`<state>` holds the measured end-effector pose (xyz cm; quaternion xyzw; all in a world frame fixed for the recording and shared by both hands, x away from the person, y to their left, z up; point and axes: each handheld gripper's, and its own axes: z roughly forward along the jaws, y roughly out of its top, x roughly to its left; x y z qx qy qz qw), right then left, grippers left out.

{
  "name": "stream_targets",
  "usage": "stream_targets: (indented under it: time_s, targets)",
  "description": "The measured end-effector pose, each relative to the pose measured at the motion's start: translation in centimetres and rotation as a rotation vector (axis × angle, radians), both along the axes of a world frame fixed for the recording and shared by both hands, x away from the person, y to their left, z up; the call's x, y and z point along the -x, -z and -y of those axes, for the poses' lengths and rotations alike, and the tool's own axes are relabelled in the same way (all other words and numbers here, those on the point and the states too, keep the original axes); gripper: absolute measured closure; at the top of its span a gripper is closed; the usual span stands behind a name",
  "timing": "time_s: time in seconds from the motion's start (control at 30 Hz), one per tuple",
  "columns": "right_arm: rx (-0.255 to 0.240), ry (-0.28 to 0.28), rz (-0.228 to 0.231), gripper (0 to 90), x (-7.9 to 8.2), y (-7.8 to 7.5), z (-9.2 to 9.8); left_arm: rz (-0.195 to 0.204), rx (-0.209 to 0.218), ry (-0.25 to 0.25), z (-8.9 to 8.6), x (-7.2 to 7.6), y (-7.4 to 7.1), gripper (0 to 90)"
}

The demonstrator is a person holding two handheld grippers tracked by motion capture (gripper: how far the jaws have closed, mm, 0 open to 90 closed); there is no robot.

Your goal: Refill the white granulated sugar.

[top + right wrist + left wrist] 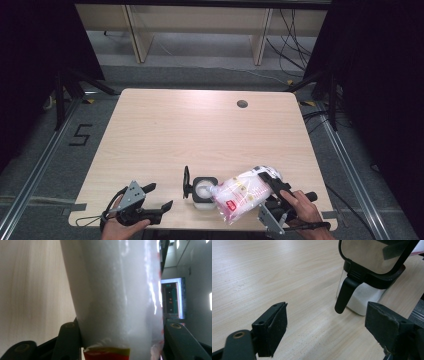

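Observation:
A clear square container (204, 191) with a black rim stands near the table's front edge, white powder inside it. Its hinged lid (186, 182) stands up on its left side. My right gripper (274, 184) is shut on a plastic bag of white powder (242, 192) with a red and yellow label. The bag is tilted left, its mouth at the container's opening. In the right gripper view the bag (115, 290) sits pressed between both jaws. My left gripper (159, 196) rests open left of the container with nothing in it. In the left gripper view the container (362, 297) and its raised lid (372, 255) lie beyond the open gripper (327, 322).
The light wooden table (200, 130) has a round cable hole (242, 104) at the far right. Both hands sit close to the front edge. Dark curtains flank the table, and cables (295, 45) lie on the floor behind it.

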<state>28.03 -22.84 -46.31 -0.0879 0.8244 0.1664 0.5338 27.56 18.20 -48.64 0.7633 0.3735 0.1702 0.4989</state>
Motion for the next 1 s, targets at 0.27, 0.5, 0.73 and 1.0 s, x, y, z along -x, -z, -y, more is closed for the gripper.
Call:
stream_targets:
  time_s: [0.27,0.5,0.73,1.0]
  targets:
    - [-0.086,-0.007,-0.043,53.6,-0.2,-0.3,0.6,-0.003,-0.005,0.006,0.0,0.0,0.0,17.5]
    - [-0.066,-0.049,-0.027,53.9,0.0,-0.7,0.5,-0.002,-0.003,0.010,0.1,0.0,0.0,17.5]
    - [-0.132,-0.068,-0.073,54.1,0.0,-0.4,0.5,0.006,-0.014,0.015,-0.1,-0.1,0.0,17.5]
    - [-0.267,-0.080,-0.172,54.4,-0.2,-0.5,1.5,-0.002,-0.010,0.003,-0.1,0.0,0.0,17.5]
